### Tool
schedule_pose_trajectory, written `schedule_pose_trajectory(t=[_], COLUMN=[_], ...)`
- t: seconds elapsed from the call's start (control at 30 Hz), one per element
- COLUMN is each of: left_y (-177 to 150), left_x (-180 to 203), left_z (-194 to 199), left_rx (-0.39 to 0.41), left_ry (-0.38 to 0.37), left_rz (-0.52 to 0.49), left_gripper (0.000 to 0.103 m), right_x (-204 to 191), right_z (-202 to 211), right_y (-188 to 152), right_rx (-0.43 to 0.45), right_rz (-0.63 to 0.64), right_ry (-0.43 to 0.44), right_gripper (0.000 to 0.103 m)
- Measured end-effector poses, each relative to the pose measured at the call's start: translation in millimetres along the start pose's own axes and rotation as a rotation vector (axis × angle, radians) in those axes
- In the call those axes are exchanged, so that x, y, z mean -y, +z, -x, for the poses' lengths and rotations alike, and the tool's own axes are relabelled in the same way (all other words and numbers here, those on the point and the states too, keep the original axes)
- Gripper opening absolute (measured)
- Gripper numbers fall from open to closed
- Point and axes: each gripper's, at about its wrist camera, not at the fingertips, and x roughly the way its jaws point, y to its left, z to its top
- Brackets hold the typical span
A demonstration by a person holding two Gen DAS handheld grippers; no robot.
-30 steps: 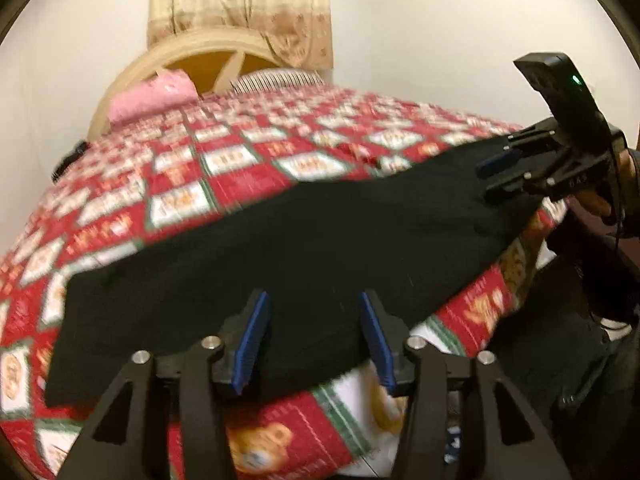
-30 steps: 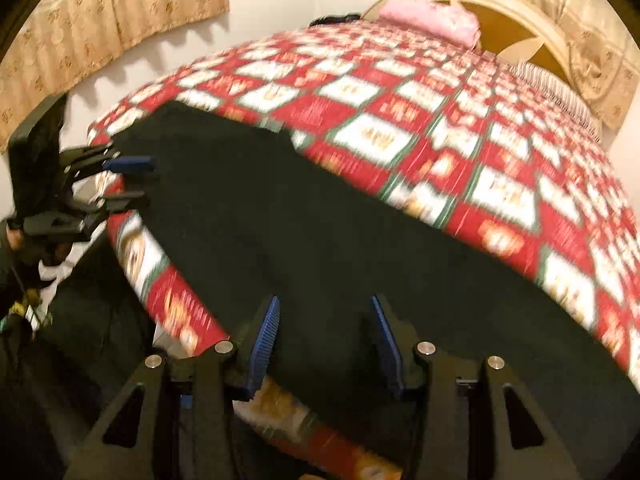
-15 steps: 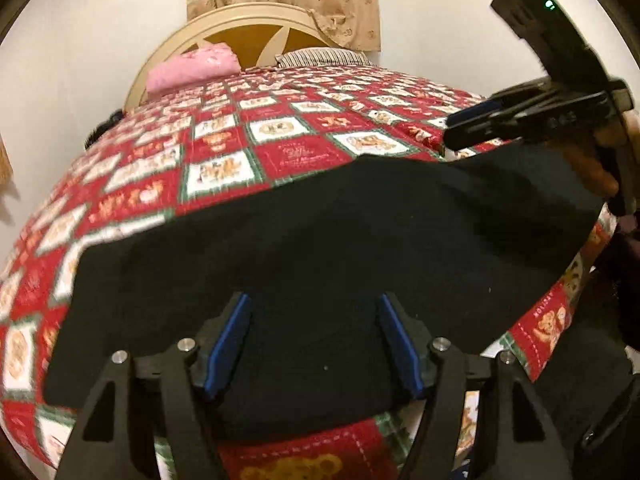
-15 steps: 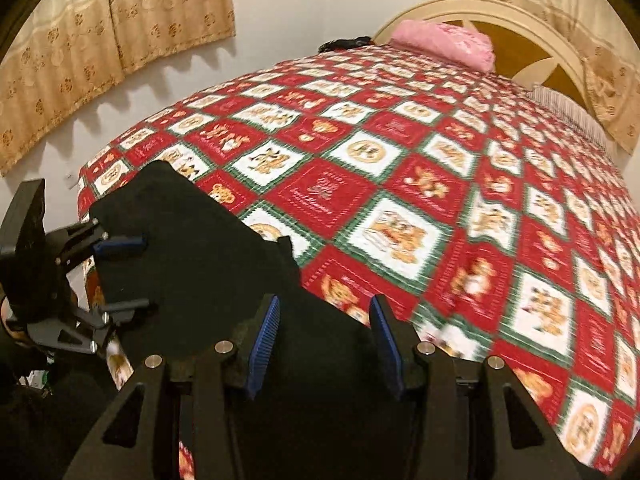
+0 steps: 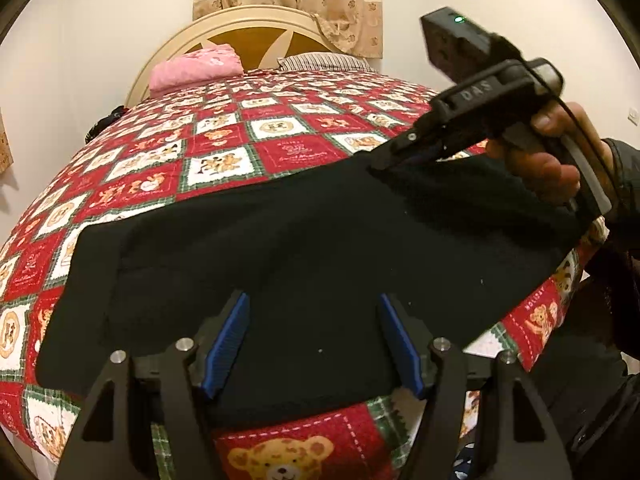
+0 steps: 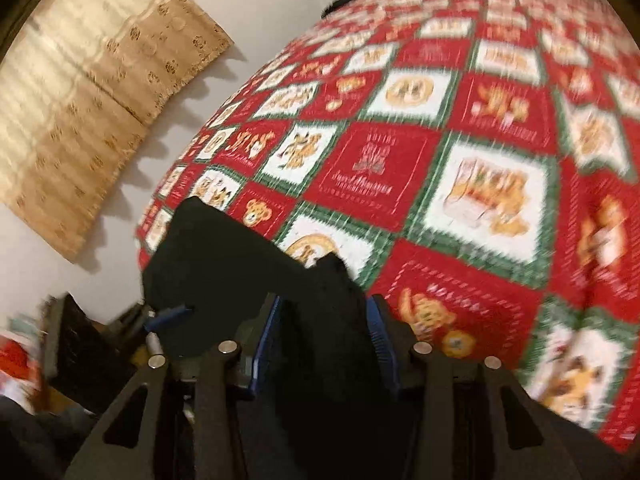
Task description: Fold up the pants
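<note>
Black pants (image 5: 304,248) lie along the near edge of the bed, on a red bear-print quilt (image 5: 224,160). My left gripper (image 5: 314,336) is open, its blue pads over the pants' near edge. My right gripper shows in the left wrist view (image 5: 384,162) at the pants' far right corner, which looks lifted from the quilt. In the right wrist view, black cloth (image 6: 320,320) fills the gap between the right gripper's (image 6: 324,340) blue pads, which still stand apart. The left gripper's fingers (image 6: 172,316) show at lower left there.
A cream headboard (image 5: 248,32), a pink pillow (image 5: 196,68) and a striped pillow (image 5: 324,62) are at the bed's far end. Beige curtains (image 6: 88,96) hang on the wall. The quilt's edge hangs down in front (image 5: 280,448).
My right gripper has swung in over the pants' right corner and lifted it; the right wrist view is now blurred. My left gripper has shifted a little along the near edge.
</note>
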Motion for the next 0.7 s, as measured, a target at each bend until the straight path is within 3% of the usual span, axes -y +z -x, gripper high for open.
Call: schedule_pose_trajectory(t=[0.2, 0.3, 0.47, 0.7], left_y=[-1.2, -2.3, -4.3, -4.5], left_x=[0.5, 0.6, 1.0, 1.2], left_z=[0.3, 0.5, 3.1, 3.1], left_rx=[0.01, 0.017, 0.026, 0.032], left_ry=[0.005, 0.006, 0.004, 0.009], left_rz=[-0.003, -0.006, -0.01, -0.017], left_gripper=[0.069, 0.07, 0.07, 0.07], right_x=[28.8, 37.4, 34.0, 18.8], right_z=[-11.1, -19.9, -22.9, 7.9], right_y=[12.3, 16.3, 17.1, 19.5], right_rx=[-0.035, -0.059, -0.052, 0.093], right_rz=[-0.223, -0.297, -0.314, -0.273], right_ry=[0.15, 0.192, 0.153, 0.189], right_gripper=[0.041, 0.028, 0.009, 0.005])
